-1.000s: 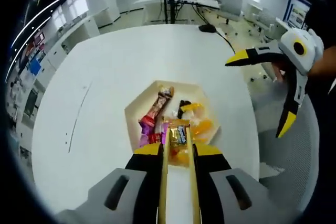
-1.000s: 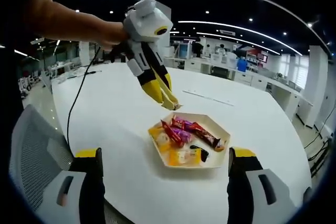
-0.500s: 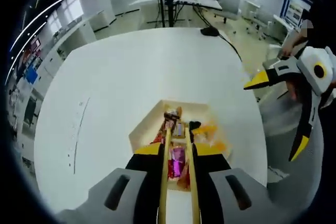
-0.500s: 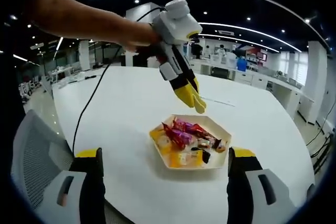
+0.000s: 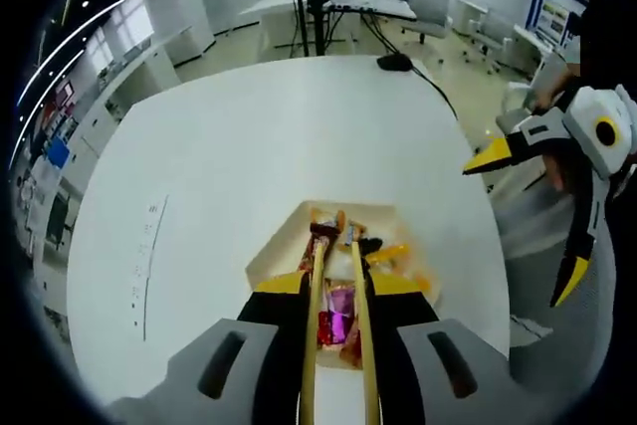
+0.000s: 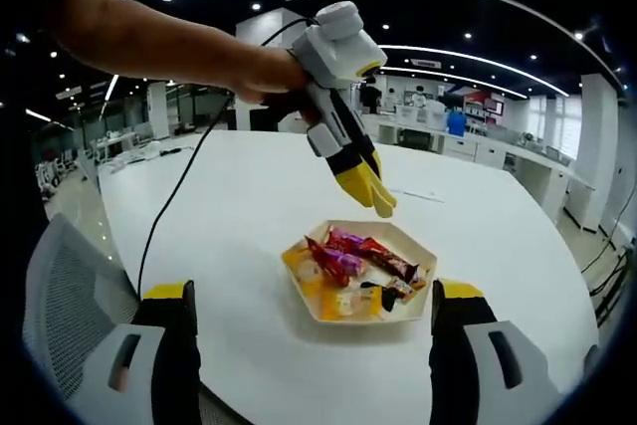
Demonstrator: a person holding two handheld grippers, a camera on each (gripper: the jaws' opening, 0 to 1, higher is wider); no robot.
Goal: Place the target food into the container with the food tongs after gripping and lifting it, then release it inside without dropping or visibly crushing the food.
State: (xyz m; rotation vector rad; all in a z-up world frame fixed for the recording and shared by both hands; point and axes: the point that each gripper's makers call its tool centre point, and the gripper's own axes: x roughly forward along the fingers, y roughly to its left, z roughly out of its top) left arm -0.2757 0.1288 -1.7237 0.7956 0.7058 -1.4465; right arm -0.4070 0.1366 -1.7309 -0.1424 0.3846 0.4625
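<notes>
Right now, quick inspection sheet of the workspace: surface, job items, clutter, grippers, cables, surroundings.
Surface: white table, bare around the tray.
Job's things: hexagonal tray holding wrapped snacks; food tongs run along the left gripper's jaws, tips over the tray.
Clutter: nothing seen.
Grippers: left gripper above the tray, jaws close on the tongs; right gripper open, off to the side, holding nothing.
Cables: black cable trails across the table from the left gripper.
Surroundings: mesh chair at the table edge; open office with desks behind.

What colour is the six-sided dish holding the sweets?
Cream, the six-sided dish, clearest in the right gripper view.
</notes>
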